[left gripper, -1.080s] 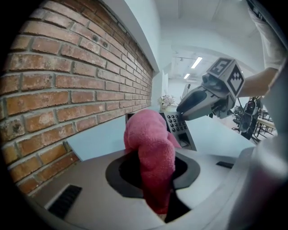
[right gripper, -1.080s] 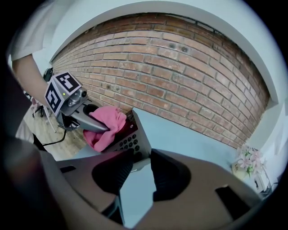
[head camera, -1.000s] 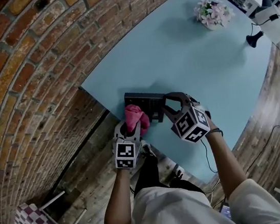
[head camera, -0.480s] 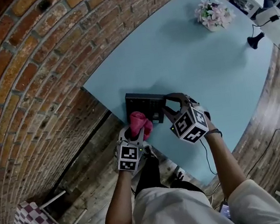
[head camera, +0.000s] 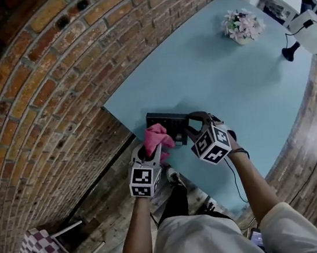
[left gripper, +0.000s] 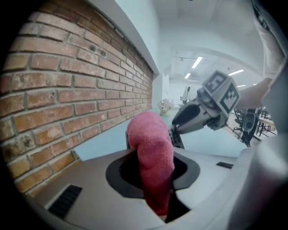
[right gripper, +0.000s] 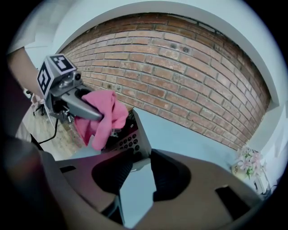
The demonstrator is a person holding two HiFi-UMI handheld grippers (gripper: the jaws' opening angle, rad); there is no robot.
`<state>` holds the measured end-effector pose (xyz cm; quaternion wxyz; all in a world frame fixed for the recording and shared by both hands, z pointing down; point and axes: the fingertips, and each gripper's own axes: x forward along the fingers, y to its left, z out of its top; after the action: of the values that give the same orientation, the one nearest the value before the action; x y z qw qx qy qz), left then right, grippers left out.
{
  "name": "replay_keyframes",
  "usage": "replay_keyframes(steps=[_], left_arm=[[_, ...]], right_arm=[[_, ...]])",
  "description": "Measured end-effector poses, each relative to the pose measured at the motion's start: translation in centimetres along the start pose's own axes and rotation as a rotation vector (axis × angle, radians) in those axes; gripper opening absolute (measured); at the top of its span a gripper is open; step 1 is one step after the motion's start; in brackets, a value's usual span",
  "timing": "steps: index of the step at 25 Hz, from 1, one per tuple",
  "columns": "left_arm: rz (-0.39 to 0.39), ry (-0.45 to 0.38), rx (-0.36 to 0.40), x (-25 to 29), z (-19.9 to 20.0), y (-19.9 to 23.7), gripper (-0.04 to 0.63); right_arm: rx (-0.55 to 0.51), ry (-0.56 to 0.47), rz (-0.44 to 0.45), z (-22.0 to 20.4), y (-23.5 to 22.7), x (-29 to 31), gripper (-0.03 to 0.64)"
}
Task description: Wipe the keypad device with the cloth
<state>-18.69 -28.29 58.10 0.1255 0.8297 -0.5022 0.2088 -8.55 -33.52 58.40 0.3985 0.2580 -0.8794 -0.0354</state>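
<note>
Clearly the wiping is under way rather than finished: the left gripper [head camera: 150, 153] is clamped on a bunched pink cloth [head camera: 157, 138], which sits at the near-left end of the keypad device [head camera: 167, 123]; whether it presses on the surface I cannot tell. The device lies at the near-left corner of the blue table [head camera: 228, 84], its right end pinched in the right gripper [head camera: 192, 127]. The keys look uncovered, so I judge them left to do. A brick wall [head camera: 52, 79] crowds the left; flowers [head camera: 242, 23] stand well apart.
</note>
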Motion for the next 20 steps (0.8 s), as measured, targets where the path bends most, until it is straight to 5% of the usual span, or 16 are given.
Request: replay_keyframes(steps=[6,11,20], left_arm=[[0.022,-0.092,0.046,1.8,6.7,1.1,0.138],[-0.028,-0.032,0.1,5.4,5.8,0.5,0.138],[0.005,-0.081,0.117,5.7,5.3,-0.3,0.138]], right_arm=[[0.015,-0.008,0.001,0.0,0.0,-0.1,0.153],[0.008,-0.008,0.011,0.3,0.1,-0.1,0.153],[-0.002,-0.017,0.03,0.0,-0.2,-0.3,0.153]])
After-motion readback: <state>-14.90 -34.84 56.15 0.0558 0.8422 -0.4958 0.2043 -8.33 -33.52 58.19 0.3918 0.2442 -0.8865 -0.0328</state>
